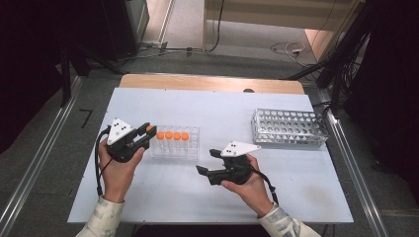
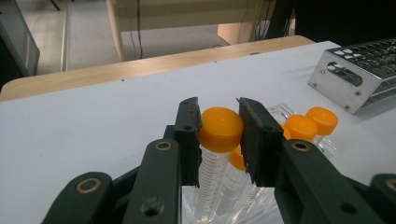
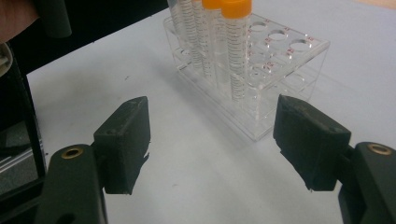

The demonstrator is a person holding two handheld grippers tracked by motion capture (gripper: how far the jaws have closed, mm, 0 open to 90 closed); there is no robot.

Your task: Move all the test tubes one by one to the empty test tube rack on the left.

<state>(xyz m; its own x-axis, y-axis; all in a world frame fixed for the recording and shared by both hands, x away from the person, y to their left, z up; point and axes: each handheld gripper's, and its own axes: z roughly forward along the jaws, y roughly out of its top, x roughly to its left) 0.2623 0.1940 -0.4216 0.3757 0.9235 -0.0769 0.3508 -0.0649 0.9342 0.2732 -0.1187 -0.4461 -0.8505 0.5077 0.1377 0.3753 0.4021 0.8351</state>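
A clear plastic rack (image 1: pixel 191 147) stands left of the table's middle with a row of orange-capped tubes (image 1: pixel 173 135) in it. My left gripper (image 1: pixel 148 131) is at the rack's left end. In the left gripper view its jaws are shut on the orange cap of the end tube (image 2: pixel 220 125), whose lower part still reaches down into the rack. My right gripper (image 1: pixel 206 161) rests low on the table to the right of the rack. Its jaws stand wide open with nothing between them, and its fingertips (image 3: pixel 133 112) point toward the clear rack (image 3: pixel 285 60) and its tubes (image 3: pixel 236 46).
A metal tube rack (image 1: pixel 290 128) with several holes stands at the back right of the white table (image 1: pixel 276 187); it also appears as the metal rack (image 2: pixel 357 74) at right in the left gripper view. A wooden edge (image 1: pixel 212 83) runs along the table's far side.
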